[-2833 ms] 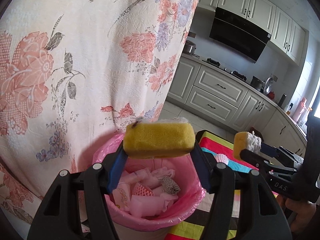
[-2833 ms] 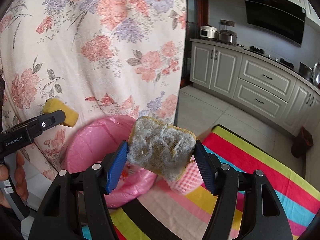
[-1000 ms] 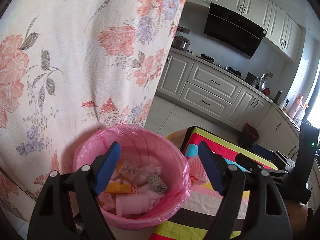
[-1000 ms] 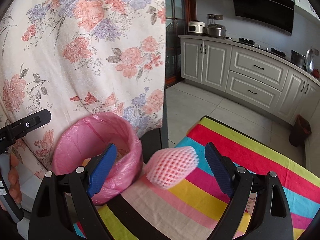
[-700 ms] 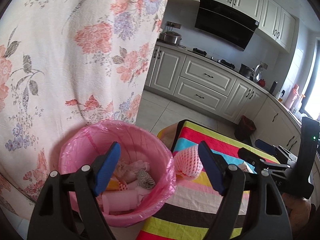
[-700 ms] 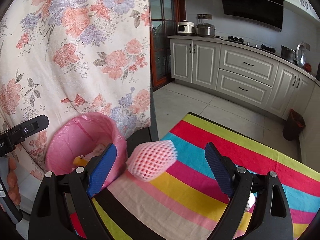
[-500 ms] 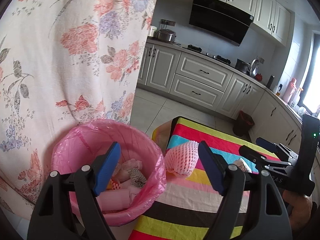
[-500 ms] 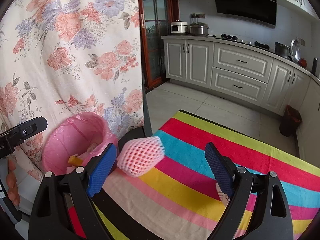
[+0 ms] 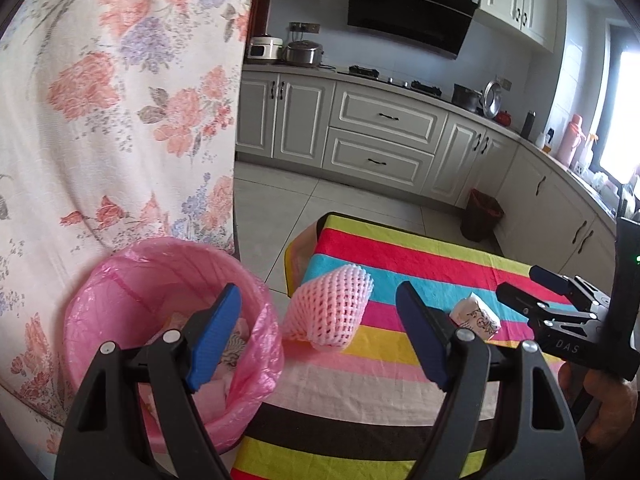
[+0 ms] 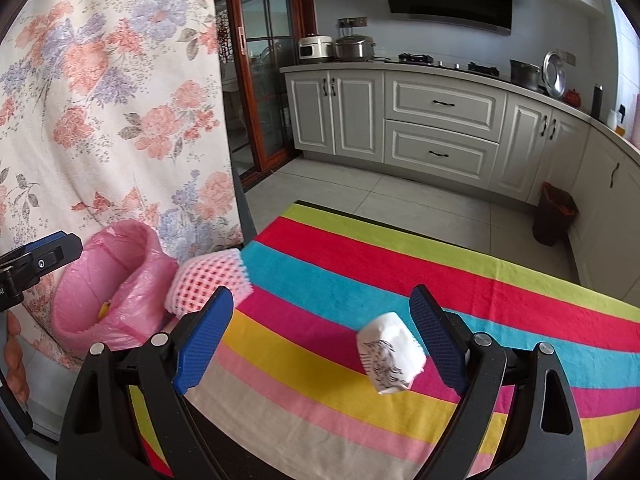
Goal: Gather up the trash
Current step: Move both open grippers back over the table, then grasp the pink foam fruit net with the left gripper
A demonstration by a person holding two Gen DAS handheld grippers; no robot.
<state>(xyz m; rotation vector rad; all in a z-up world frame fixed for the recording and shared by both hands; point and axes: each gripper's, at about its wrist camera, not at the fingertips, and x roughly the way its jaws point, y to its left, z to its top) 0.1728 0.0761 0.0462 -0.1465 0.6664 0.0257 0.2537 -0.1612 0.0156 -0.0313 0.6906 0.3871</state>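
A pink foam fruit net point(image 9: 330, 310) point(image 10: 208, 284) lies on the striped tablecloth point(image 9: 400, 368) point(image 10: 400, 280) near its left edge. A crumpled white paper wad with dark print point(image 9: 476, 318) point(image 10: 390, 354) sits further right on the cloth. Left of the table stands a bin lined with a pink bag point(image 9: 132, 292) point(image 10: 104, 280), holding trash. My left gripper point(image 9: 320, 338) is open and empty, the foam net just beyond its jaws. My right gripper point(image 10: 320, 338) is open and empty too, with the paper wad close to its right finger.
A floral curtain point(image 9: 100, 100) hangs behind the bin on the left. White kitchen cabinets point(image 9: 380, 148) line the far wall across a tiled floor. A small dark waste basket point(image 10: 554, 220) stands by the cabinets. A hand point(image 9: 608, 400) holds the right gripper's handle.
Both grippers let go of their sponges, which now lie in the bin. Both then swung right, away from the bin and over the table, bringing the foam net and paper wad into view.
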